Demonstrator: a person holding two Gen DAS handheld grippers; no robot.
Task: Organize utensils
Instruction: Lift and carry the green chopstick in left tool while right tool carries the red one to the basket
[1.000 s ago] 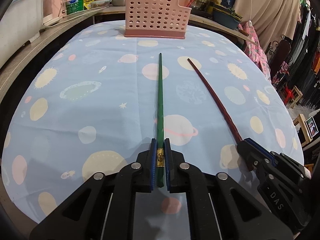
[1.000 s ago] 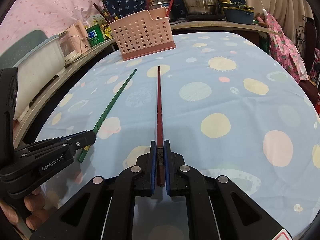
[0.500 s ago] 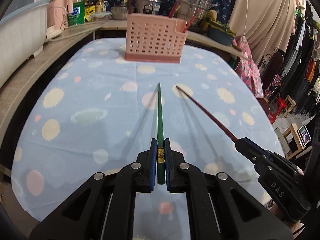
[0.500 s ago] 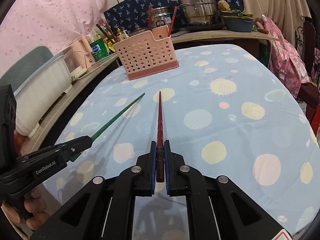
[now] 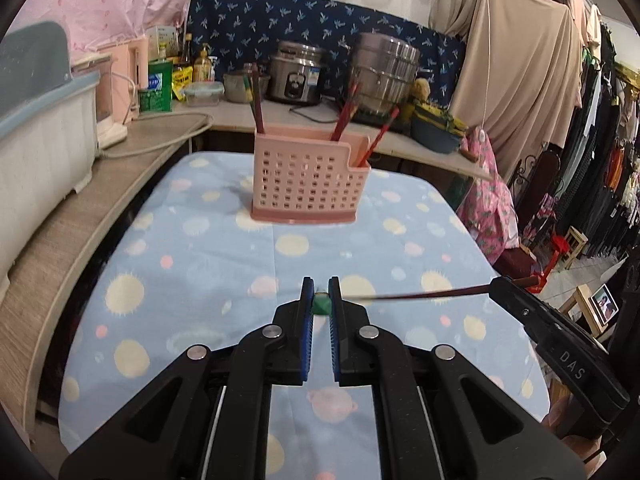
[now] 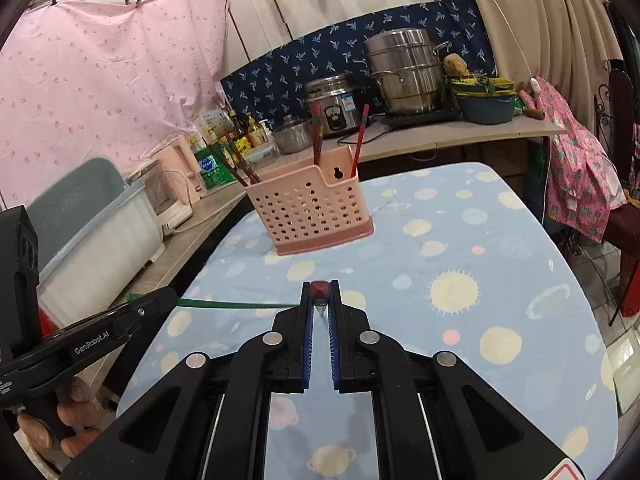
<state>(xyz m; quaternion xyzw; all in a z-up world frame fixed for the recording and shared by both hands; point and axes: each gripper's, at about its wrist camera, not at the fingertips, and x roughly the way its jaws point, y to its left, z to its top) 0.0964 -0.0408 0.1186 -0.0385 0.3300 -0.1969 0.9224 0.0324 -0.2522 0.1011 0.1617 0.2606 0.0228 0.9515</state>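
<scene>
- Here, two grippers are up over the planet-print tablecloth (image 5: pixel 200 264), each pinching one chopstick, both on the near side of the pink basket (image 5: pixel 306 182).
- The left gripper (image 5: pixel 320 300) has its jaws pressed onto the green chopstick (image 5: pixel 321 304), seen end-on from its own camera; from the right wrist view the same green stick (image 6: pixel 236 303) runs level, its tip reaching to just beside the right gripper's fingers.
- The right gripper (image 6: pixel 320 298) clamps the dark red chopstick (image 6: pixel 320 289), also end-on to its own camera; in the left wrist view that stick (image 5: pixel 416 294) lies level, pointing toward the left gripper's fingertips.
- So the count: one green stick and one red stick in the air, apart from the cloth, crossing in front of the basket.
- The pink basket stands upright at the far end of the table, with several reddish chopsticks (image 6: pixel 358 136) leaning in it; I count about five, though the left-hand cluster is hard to separate.
- Behind the basket, on the counter: one rice cooker (image 5: pixel 296 76), one stacked steel steamer (image 6: pixel 404 72), one blue basin (image 6: pixel 486 102) and a huddle of bottles (image 6: pixel 240 132).
- Left of the basket sits a white and grey bin (image 6: pixel 92 224).
</scene>
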